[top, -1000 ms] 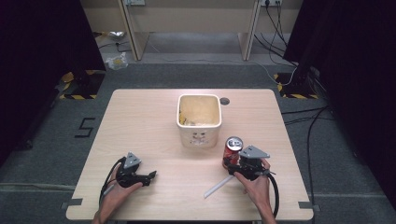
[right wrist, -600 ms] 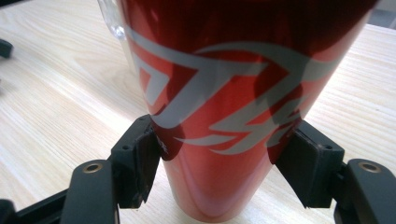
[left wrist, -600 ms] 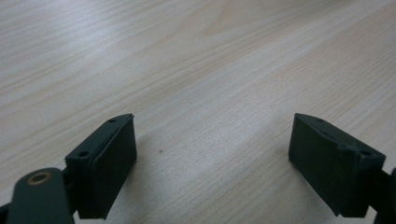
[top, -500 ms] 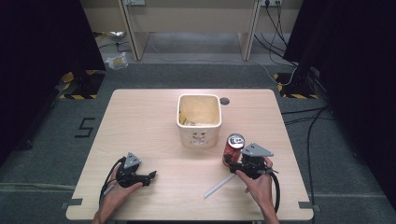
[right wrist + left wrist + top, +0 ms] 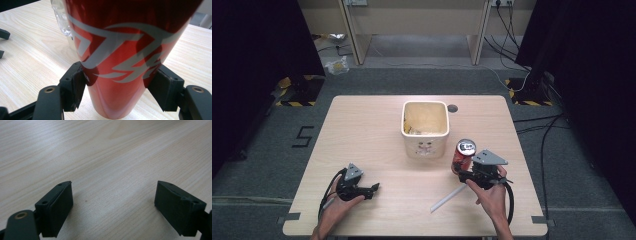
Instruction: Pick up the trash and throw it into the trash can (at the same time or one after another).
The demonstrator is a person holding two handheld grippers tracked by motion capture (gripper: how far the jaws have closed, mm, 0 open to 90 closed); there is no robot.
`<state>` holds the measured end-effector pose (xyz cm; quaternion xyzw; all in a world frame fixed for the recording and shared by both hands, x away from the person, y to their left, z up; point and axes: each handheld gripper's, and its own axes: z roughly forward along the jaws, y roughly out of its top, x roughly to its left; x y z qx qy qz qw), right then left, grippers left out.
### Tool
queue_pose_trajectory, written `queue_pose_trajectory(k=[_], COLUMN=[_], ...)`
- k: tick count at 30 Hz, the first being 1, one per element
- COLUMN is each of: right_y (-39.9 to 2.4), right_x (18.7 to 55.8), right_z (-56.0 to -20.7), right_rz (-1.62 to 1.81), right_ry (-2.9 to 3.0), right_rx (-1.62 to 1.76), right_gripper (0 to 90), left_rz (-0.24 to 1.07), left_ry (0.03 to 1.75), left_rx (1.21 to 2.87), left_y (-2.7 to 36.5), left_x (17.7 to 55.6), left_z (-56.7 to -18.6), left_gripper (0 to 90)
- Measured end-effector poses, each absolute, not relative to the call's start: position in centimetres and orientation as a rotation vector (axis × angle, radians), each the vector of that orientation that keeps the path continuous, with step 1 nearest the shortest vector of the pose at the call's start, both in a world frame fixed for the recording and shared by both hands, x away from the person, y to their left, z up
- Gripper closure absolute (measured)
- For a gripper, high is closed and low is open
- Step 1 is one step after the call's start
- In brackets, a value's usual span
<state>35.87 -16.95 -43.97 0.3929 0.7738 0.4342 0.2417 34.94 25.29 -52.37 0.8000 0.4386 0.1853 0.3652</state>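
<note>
Grey carpet surrounds our pale wooden counter, with dark curtains at both sides and desk legs at the far end. Near the middle of the counter, slightly toward the far edge, we see a cream square bin, open at the top; some pale scraps lie in its bottom, too small for us to name. A small dark round hole sits in the counter just right of the bin's far corner.

Right of and nearer than the bin stands a red can with silver lettering, upright, its long axis vertical and its silver top facing up. Our right gripper has a jaw on each side of the can's lower body; in the right gripper view the pads press against its sides, so it is grasping the can. Crinkled clear plastic shows behind the can's left edge in that view.

A white straw-like stick lies flat on the counter near the right hand, running from near-left to far-right.

Our left gripper rests at the near left, well apart from the bin, pointing right. Its jaws stand wide apart over bare wood, released.
</note>
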Motion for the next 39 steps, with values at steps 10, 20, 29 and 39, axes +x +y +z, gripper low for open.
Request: queue_pose_trajectory(k=[10,20,29,39], right_y=[-17.0,-17.0,-17.0,-16.6], right_x=[36.2,36.8,36.9,37.3], right_z=[-42.3,-40.6,-39.4,-37.4], right_rz=[1.188,1.193,1.204,1.209], right_ry=[2.108,2.107,2.103,2.112], right_rx=[1.067,1.049,1.041,1.013], right_gripper=[34.0,34.0,34.0,34.0], left_rz=[0.476,0.475,0.474,0.476], left_ry=[1.124,1.124,1.124,1.122], left_rx=[2.061,2.061,2.061,2.065], left_y=[25.3,25.3,25.3,25.4], left_x=[34.9,34.9,34.9,34.9], left_z=[-52.4,-52.4,-52.4,-52.4], left_gripper=[14.4,14.5,14.5,14.5])
